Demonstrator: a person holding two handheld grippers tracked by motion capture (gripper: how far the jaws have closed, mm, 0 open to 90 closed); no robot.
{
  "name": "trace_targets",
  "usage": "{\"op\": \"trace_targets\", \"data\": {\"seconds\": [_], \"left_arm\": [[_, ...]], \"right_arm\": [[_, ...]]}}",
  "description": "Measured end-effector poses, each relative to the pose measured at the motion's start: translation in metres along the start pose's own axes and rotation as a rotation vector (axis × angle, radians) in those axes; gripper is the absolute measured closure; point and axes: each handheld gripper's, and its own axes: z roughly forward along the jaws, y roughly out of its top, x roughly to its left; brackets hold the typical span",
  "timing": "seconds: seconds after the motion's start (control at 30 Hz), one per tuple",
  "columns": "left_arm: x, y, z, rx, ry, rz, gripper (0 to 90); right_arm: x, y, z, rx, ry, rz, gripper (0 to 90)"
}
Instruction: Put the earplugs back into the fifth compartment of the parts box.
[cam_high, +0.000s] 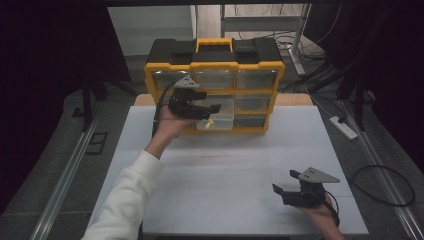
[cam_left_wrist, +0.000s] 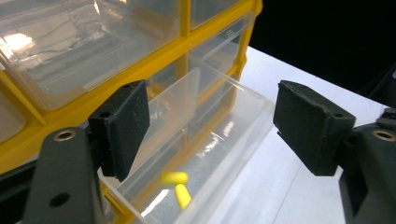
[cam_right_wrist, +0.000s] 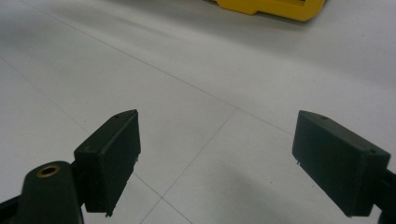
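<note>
While the white table (cam_high: 230, 175) takes up most of the high view, a yellow and black organizer (cam_high: 215, 82) stands at its far edge, facing the person, with a yellow handle (cam_high: 214, 44) on its top. Its front is a grid of clear drawers in 3 rows. 1 clear drawer (cam_high: 220, 117) in the lower middle is pulled out toward the near side, and its open top shows in the left gripper view, where its transparent walls run between the 2 black jaws.

At the near end of that drawer lie 2 small yellow pieces (cam_left_wrist: 178, 185), close together on the drawer floor and well below the pads, which touch neither of them. In the high view they show as a pale yellow spot behind the drawer's front wall.

On the left, a hand in a white sleeve (cam_high: 131, 196) reaches far across the table and holds the left gripper (cam_left_wrist: 210, 128) right over the open drawer. Its jaws stand released and wide apart, with nothing clamped between them.

Near the table's right near corner, the right gripper (cam_high: 284, 181) rests in the person's other hand just above the bare white surface, pointing left and well apart from the organizer. Its jaws also gape wide with nothing between them; in the right gripper view a yellow corner of the organizer lies far off.
</note>
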Motion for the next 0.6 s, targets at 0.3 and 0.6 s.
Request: {"op": "trace_targets", "data": {"seconds": [0.3, 0.6], "left_arm": [[-0.009, -0.006, -0.012, -0.011, -0.037, 0.041, 25.1], [-0.015, -0.024, -0.029, -0.032, -0.047, 0.047, 25.1]], "right_arm": [[-0.002, 0.001, 0.001, -0.008, 0.002, 0.005, 15.8], [-0.005, 0.002, 0.005, -0.020, 0.013, 0.013, 16.3]]}}
